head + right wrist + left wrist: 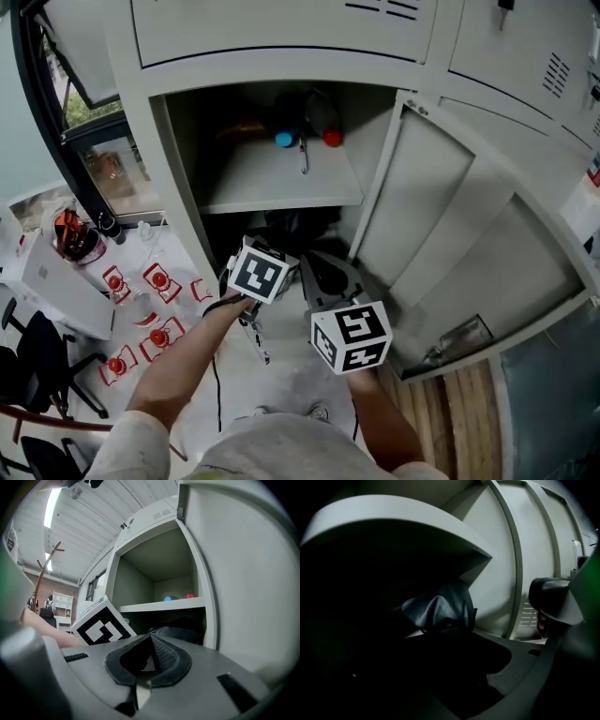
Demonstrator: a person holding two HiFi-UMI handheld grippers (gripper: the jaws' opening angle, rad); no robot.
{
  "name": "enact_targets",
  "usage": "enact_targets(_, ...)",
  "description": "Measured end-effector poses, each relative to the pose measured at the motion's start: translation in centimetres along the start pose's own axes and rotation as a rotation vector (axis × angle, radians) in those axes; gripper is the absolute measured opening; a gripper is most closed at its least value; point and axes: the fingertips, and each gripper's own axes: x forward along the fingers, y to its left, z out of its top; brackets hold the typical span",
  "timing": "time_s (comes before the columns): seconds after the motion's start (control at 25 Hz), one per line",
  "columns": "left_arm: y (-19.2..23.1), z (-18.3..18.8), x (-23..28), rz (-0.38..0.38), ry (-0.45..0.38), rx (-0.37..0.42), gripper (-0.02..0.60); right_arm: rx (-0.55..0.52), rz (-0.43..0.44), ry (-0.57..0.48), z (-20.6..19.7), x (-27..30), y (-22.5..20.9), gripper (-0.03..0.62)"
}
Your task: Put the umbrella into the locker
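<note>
The grey locker [178,187] stands open, its door [469,244] swung out to the right. In the dark compartment under the shelf [281,178] lies the folded black umbrella [440,609], also seen as a black heap from the head view [298,225]. My left gripper [459,663] points into that compartment; its marker cube [258,272] hides the jaws from above. They stand open and short of the umbrella, with nothing between them. To its right, my right gripper [151,639] is shut and empty at the locker mouth [311,262].
Bottles with a blue cap [284,139] and a red cap [332,137] stand on the shelf. A white table [56,281] with red-and-white packets [155,281] and black chairs [37,366] lie to the left. Wooden floor [459,412] shows below the door.
</note>
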Motion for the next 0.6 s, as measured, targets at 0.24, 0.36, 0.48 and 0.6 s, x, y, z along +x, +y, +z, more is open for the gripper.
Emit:
enact_targets(0.24,0.7,0.9,1.6,0.013,0.009,0.054,0.256,0.019,-0.003,-0.007,-0.2,-0.1,-0.8,0.003)
enact_targets(0.36,1.2,1.1,2.2,0.016,0.01,0.073,0.255,0.033,-0.02,-0.007,-0.5,-0.2,-1.3,0.003)
enact_targets(0.48,1.6,1.1,2.7,0.013,0.016,0.087,0.256,0.047,-0.03,-0.01,-0.5,0.0,-1.7,0.003)
enact_targets(0.6,1.9,1.1,3.2,0.019,0.019,0.096,0.255,0.049,-0.032,-0.011,-0.5,0.2,-1.9,0.003)
